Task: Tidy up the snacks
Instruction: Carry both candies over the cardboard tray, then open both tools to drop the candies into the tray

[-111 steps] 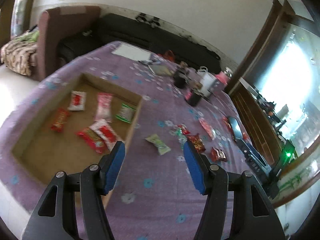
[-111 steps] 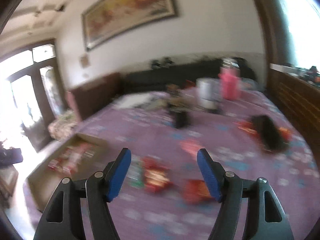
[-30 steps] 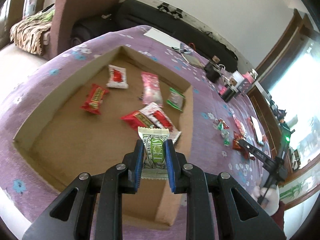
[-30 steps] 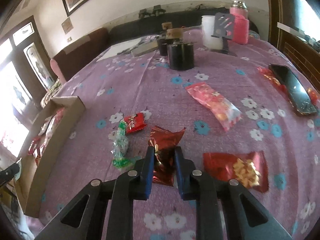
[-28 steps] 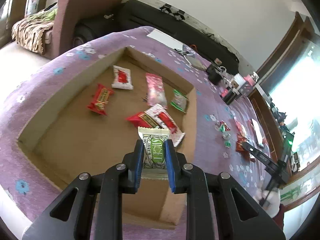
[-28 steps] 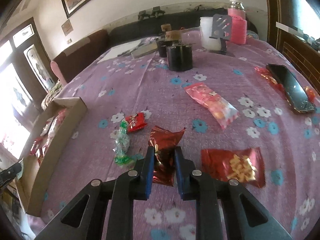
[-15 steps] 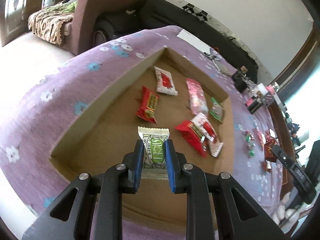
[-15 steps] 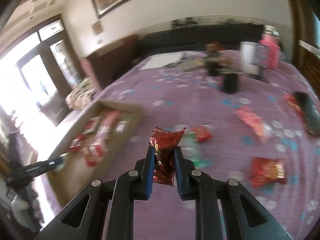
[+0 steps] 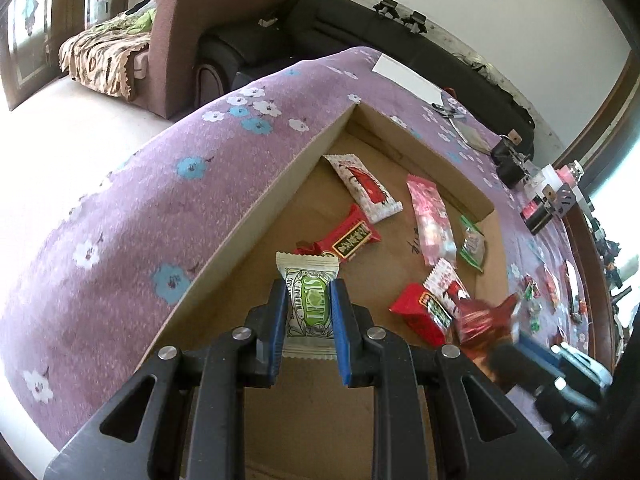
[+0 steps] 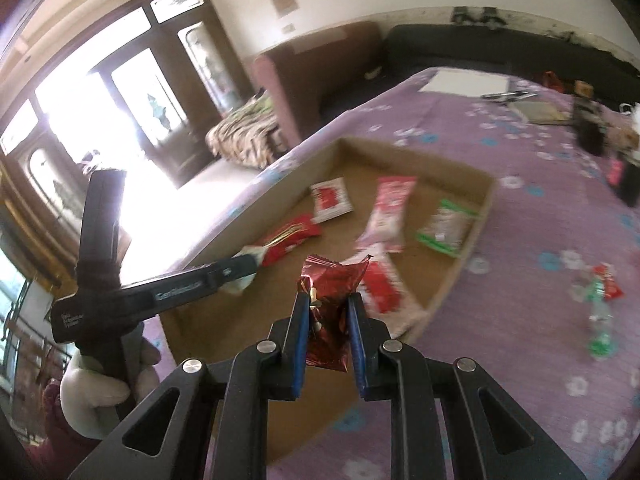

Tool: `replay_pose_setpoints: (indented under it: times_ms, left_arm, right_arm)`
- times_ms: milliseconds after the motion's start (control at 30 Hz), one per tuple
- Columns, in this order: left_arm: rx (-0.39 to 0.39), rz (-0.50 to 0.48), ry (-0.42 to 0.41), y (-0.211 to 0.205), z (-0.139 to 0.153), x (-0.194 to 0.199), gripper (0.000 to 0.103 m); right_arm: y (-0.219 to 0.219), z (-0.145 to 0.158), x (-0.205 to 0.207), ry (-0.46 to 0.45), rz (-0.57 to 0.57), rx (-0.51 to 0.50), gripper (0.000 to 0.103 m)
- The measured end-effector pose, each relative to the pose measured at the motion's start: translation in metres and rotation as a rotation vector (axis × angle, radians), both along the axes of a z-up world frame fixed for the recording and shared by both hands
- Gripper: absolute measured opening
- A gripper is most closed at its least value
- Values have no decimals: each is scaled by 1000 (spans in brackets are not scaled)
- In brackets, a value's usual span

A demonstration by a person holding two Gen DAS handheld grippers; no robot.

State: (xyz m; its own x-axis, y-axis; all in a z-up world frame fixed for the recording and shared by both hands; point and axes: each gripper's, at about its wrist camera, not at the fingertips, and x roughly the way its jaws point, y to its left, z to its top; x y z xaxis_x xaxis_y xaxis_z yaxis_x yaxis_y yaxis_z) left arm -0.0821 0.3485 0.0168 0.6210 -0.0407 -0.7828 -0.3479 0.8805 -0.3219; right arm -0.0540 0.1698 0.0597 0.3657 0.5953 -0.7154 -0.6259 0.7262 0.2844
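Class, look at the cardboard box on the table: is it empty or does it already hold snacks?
Not empty: the cardboard box holds several wrapped snacks on its floor.

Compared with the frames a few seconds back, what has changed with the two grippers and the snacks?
Both were open and empty. Now the left gripper grips the green-and-white packet, lifted off the cloth, and the right gripper a red foil packet; both are carried over the cardboard tray. Its other snacks lie unmoved.
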Motion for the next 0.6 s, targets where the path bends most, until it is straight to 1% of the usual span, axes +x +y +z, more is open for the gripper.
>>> replay_pose_setpoints:
  times_ms: [133,267,333,400,433,467,500,533,567,600]
  left_arm:
    - [7,20,2,4,-1,0,19]
    - [1,28,7,8,0,-4,19]
    - [15,36,9,9,2,-8,21]
    - [21,46,8,9,5,-11,24]
    - [29,57,7,10,8,-13,33]
    - [33,65,-1,10,10,-16,38]
    - [29,65,-8,10,11,-18,40]
    - [39,72,-12,9,14,-21,41]
    - [52,78,-11,8,15,-22,41]
    - [69,84,-11,6,17,-24,41]
  right_arm:
    - [22,-13,-2,26,39,-23,18]
    - [32,-27,-3,49,59,-46,18]
    - [36,-32,-3,59,64,-53,18]
    - [38,-34,-3,66,68,-46,22]
    - [38,-34,-3,65,67,-39,22]
    - [39,-35,-3,67,71,-34,22]
    - [40,-35,-2,69,73,-30,23]
    - [40,-34,-3,67,73,-25,26]
    - [40,-33,-4,65,73,-22,31]
    - [39,-32,-5,62,73,-20,33]
